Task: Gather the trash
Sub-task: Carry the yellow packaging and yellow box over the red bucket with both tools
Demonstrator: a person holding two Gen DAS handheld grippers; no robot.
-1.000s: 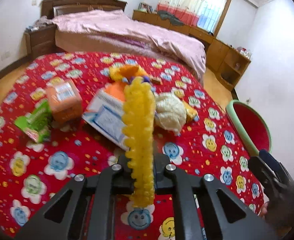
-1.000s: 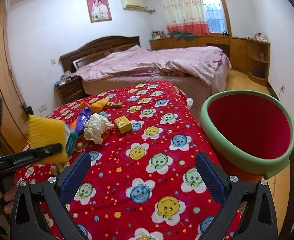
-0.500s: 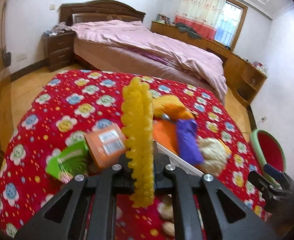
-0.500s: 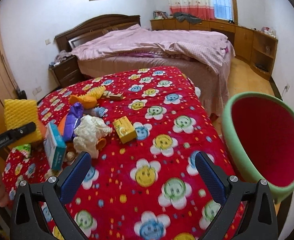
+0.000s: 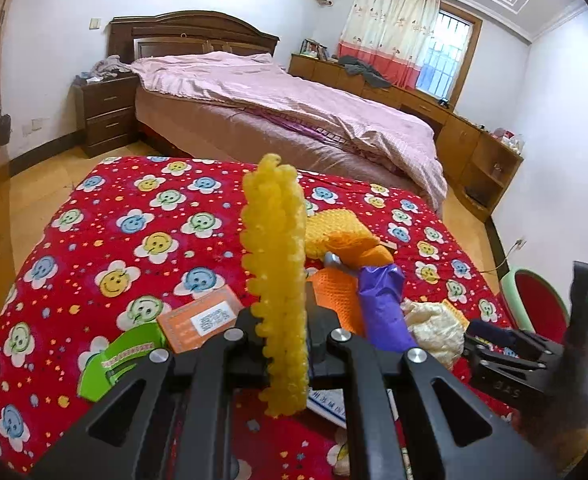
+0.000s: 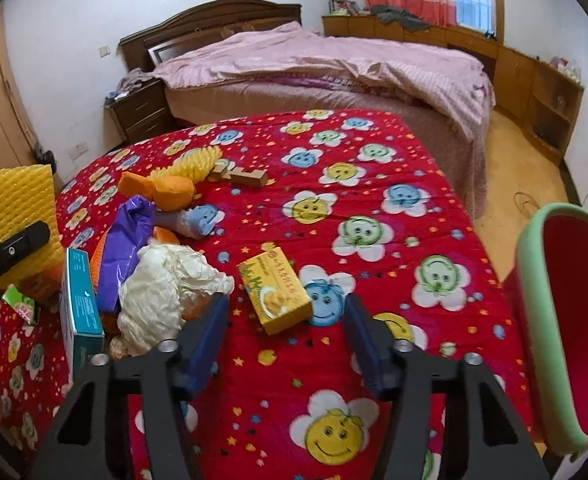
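Note:
My left gripper [image 5: 283,320] is shut on a yellow foam net sleeve [image 5: 275,280], held upright above the red flowered bedspread [image 5: 93,248]. In the right wrist view the same foam net sleeve [image 6: 13,200] shows at the far left. My right gripper [image 6: 287,320] hangs low over a small yellow box [image 6: 275,286]. Its jaws are closing with the box between the blue pads [image 6: 209,332], and a gap still shows on both sides. A red bin with a green rim [image 6: 534,320] stands at the right beside the bedspread.
A trash heap lies on the left: a crumpled white bag [image 6: 165,284], purple wrapper [image 6: 125,240], teal box [image 6: 79,300], orange foam [image 6: 161,190], an orange box [image 5: 199,320] and a green packet [image 5: 113,360]. Wooden blocks [image 6: 245,176] lie farther back. A pink bed [image 6: 334,64] and nightstand [image 6: 141,112] stand behind.
My right gripper has dropped and moved in over the yellow box, and its jaws have narrowed around it. The left gripper has swung sideways with the foam still held.

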